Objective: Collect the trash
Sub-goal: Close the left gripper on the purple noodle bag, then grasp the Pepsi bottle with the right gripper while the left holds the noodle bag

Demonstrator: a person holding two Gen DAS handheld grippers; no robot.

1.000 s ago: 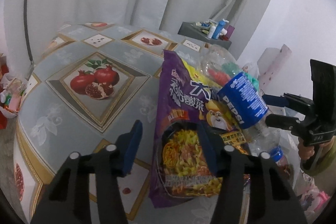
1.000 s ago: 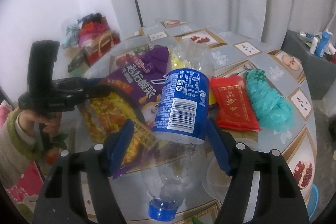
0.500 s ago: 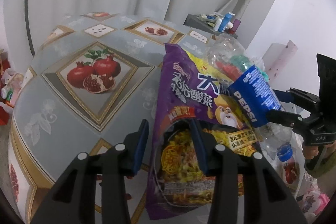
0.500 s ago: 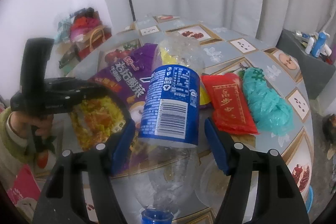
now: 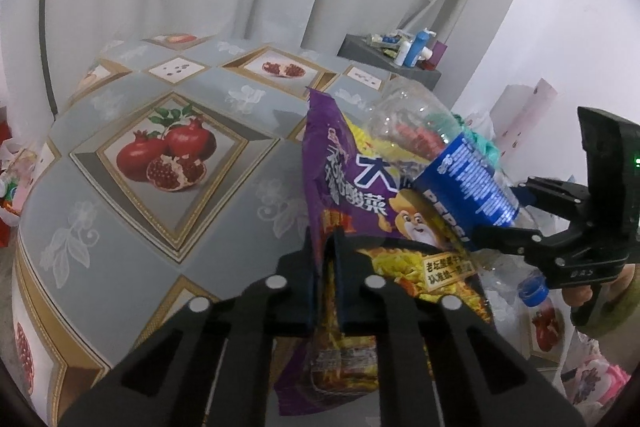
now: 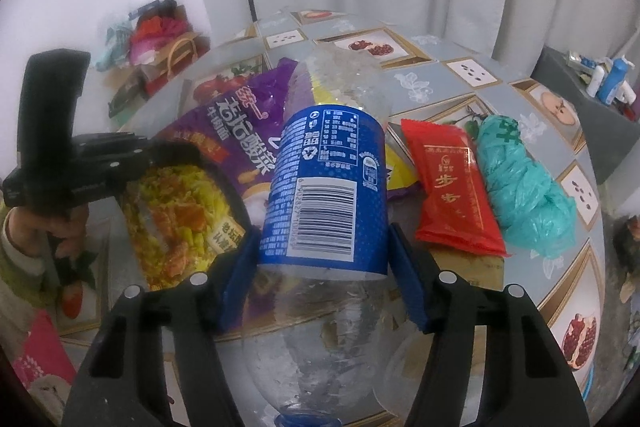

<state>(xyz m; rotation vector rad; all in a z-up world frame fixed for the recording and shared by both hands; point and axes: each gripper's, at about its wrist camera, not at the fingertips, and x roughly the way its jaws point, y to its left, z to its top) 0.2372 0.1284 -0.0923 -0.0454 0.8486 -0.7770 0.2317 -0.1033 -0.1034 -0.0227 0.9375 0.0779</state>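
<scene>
Left wrist view: two pieces gripped, two left lying

Left tongs (image 5: 325, 281) just pressed together on purple noodle bag (image 5: 360, 195), lower centre. Right tongs (image 6: 324, 267) clamped on Pepsi bottle (image 6: 326, 187), centre. Still lying on table (image 6: 460, 71), right of frame: red packet (image 6: 452, 187), teal bag (image 6: 520, 183).

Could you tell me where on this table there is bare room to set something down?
Bare tablecloth lies beyond the purple noodle packet, around the pomegranate print. It is crowded around the Pepsi bottle, red packet and teal bag.
</scene>
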